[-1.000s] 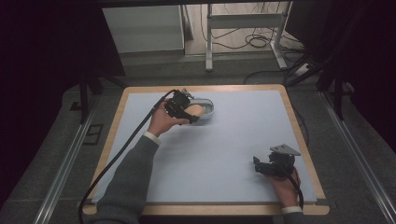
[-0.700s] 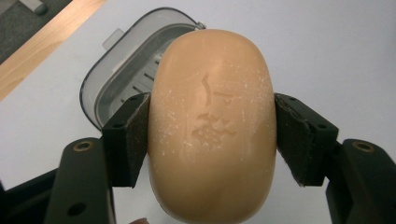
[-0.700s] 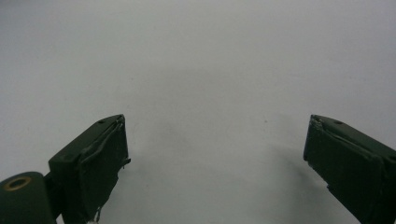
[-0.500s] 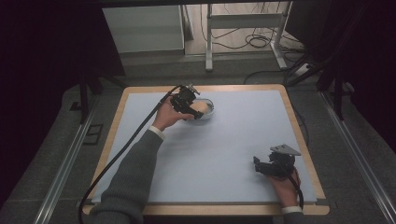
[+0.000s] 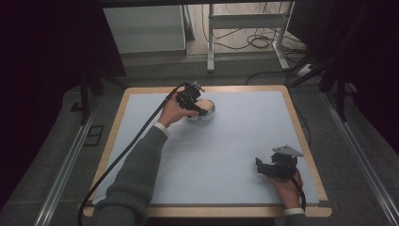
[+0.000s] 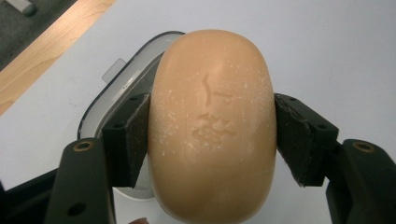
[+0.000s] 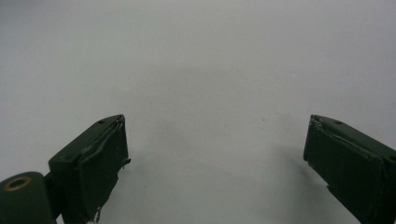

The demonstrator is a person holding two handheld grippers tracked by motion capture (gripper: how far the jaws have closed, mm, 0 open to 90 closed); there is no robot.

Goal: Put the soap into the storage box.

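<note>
Left gripper (image 5: 200, 109) sits upper centre in the high view, over a white dish (image 5: 209, 113) on the tabletop (image 5: 235, 141); right gripper (image 5: 263, 167) rests lower right. Left gripper view: pads clamp a tan soap bar (image 6: 212, 126) mid-frame, above the dish (image 6: 116, 88). Right gripper view: jaws spread over bare tabletop (image 7: 210, 70).

- Left arm, in a grey sleeve, stretches far forward across the table; the left hand (image 5: 171, 113) grips its tool near the far edge.
- Left gripper (image 6: 212, 135) is clamped, both black pads pressing flat against the sides of the soap bar (image 6: 212, 126).
- Right hand (image 5: 284, 183) sits low at the near right, wrist just over the table edge.
- Right gripper (image 7: 215, 158) lies close to the surface, jaws spread wide, nothing between them.
</note>
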